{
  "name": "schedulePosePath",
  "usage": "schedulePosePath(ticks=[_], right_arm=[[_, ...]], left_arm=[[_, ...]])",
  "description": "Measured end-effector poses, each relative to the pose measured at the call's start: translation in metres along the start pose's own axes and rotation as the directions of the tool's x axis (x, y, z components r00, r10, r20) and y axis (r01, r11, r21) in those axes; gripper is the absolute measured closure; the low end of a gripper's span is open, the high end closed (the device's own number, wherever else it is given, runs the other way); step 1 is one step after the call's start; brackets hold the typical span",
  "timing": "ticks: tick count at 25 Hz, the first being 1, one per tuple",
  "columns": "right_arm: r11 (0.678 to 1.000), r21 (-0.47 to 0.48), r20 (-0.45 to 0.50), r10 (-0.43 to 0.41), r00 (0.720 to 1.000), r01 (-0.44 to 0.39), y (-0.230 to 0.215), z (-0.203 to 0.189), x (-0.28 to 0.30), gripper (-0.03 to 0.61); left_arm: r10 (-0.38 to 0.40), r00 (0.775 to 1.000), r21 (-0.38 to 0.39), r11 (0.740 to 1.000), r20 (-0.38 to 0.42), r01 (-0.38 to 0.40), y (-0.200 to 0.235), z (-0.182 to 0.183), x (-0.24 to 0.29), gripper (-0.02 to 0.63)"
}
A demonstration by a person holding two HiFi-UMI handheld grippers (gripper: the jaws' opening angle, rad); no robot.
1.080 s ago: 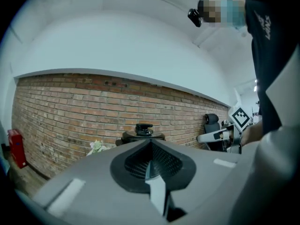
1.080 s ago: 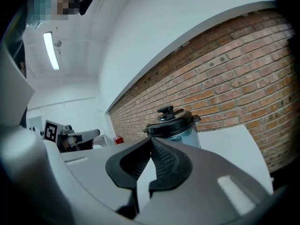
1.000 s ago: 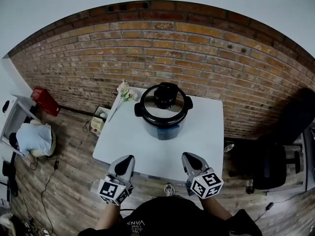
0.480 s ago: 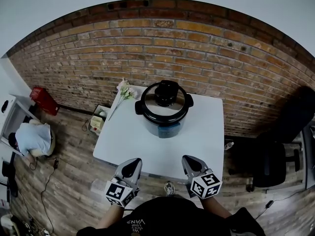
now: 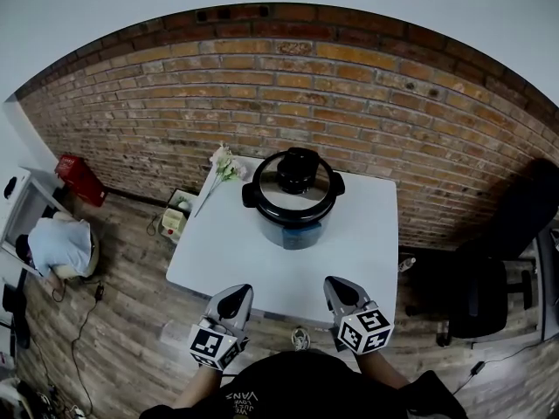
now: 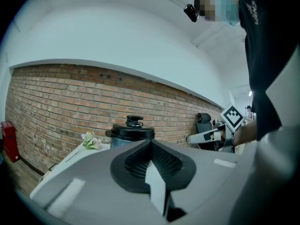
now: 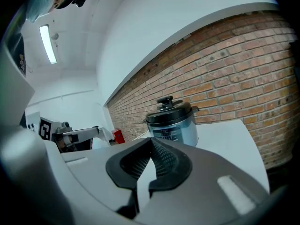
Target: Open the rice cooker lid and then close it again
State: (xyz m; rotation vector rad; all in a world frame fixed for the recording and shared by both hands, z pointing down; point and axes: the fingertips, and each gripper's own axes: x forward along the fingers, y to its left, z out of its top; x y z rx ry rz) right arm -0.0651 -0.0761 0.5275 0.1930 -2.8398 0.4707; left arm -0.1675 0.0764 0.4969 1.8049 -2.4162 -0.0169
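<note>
A silver rice cooker (image 5: pixel 293 201) with a black lid and black knob (image 5: pixel 296 169) stands on the white table (image 5: pixel 227 243), lid down. It also shows ahead in the left gripper view (image 6: pixel 131 132) and the right gripper view (image 7: pixel 173 123). Both grippers hang at the table's near edge, well short of the cooker. My left gripper (image 5: pixel 234 298) is shut with nothing in it, and so is my right gripper (image 5: pixel 339 290). In each gripper view the black pads (image 6: pixel 151 158) (image 7: pixel 151 159) meet with no gap.
A small bunch of white flowers (image 5: pixel 223 164) lies at the table's far left corner. A brick wall (image 5: pixel 367 103) runs behind the table. A black office chair (image 5: pixel 476 291) stands to the right. A red object (image 5: pixel 80 179) and clutter sit on the floor at left.
My left gripper has shifted a little to the right along the table's near edge. The right gripper and the cooker have stayed put.
</note>
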Motion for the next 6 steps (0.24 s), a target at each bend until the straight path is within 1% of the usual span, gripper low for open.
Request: schedulePosePath(ticks=[6], right_arm=[[1.0, 0.006, -0.008, 0.0, 1.0, 0.001, 0.0018, -0.0023, -0.0002, 0.574]], left_arm=[[0.01, 1.0, -0.004, 1.0, -0.026, -0.01, -0.0002, 0.0003, -0.0018, 0.612]])
